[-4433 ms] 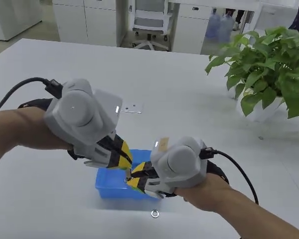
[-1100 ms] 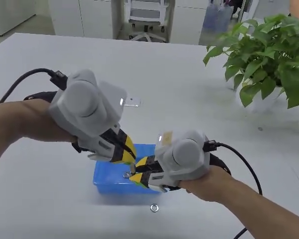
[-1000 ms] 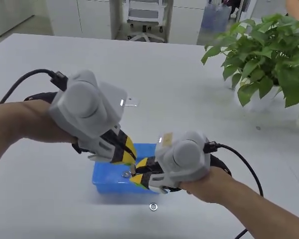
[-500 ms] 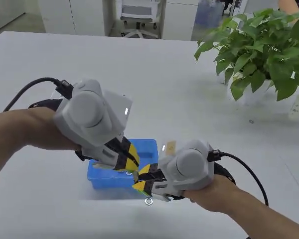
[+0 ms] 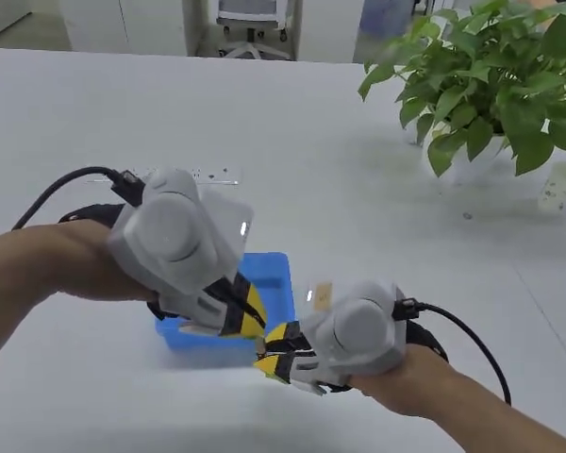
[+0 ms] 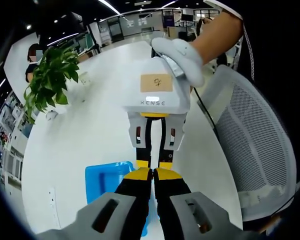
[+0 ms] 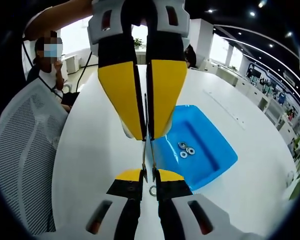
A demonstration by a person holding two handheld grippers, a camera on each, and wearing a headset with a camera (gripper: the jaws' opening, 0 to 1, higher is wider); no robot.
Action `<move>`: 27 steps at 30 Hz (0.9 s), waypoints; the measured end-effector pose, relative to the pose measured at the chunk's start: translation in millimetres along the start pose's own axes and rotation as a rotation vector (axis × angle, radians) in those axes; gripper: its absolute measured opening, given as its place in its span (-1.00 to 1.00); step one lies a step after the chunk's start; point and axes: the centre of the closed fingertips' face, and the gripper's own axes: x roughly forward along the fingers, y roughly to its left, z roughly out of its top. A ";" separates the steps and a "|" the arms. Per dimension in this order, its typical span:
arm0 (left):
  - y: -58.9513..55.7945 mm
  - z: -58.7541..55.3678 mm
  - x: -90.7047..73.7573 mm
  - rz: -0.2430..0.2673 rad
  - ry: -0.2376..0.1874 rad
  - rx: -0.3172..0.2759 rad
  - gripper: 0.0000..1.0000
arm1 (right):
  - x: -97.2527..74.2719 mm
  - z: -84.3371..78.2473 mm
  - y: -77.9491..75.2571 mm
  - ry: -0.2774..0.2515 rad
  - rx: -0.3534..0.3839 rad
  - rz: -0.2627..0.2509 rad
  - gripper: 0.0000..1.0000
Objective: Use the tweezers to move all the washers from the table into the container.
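Note:
The blue container (image 7: 217,160) holds three washers (image 7: 185,148). One more washer (image 7: 153,190) lies on the white table just outside its near wall. Thin metal tweezers (image 7: 146,150) run between the two grippers, tips down close over that washer. My left gripper (image 7: 147,136) is shut on their upper part. My right gripper (image 7: 149,175) is closed on the tines near the tips. In the head view both the left gripper (image 5: 248,323) and the right gripper (image 5: 275,353) hang at the near right corner of the container (image 5: 264,274). There the right gripper covers the loose washer.
A potted plant (image 5: 491,85) stands at the far right of the table (image 5: 358,189). A power strip (image 5: 212,176) lies beyond the container. A mesh office chair (image 7: 25,150) and a seated person are off the table's edge. Cables trail from both grippers.
Both grippers, still together on the tweezers, have come off the container toward its near right corner, over the loose washer. The head camera has shifted too.

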 end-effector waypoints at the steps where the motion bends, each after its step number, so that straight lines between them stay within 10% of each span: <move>1: -1.0 -0.4 1.9 -0.006 0.001 0.000 -0.89 | 0.0 -1.5 0.5 0.003 0.001 0.001 -0.77; 27: -2.1 -6.6 23.7 -0.047 0.002 -0.008 -0.89 | 7.5 -22.4 -0.6 0.037 0.039 0.007 -0.76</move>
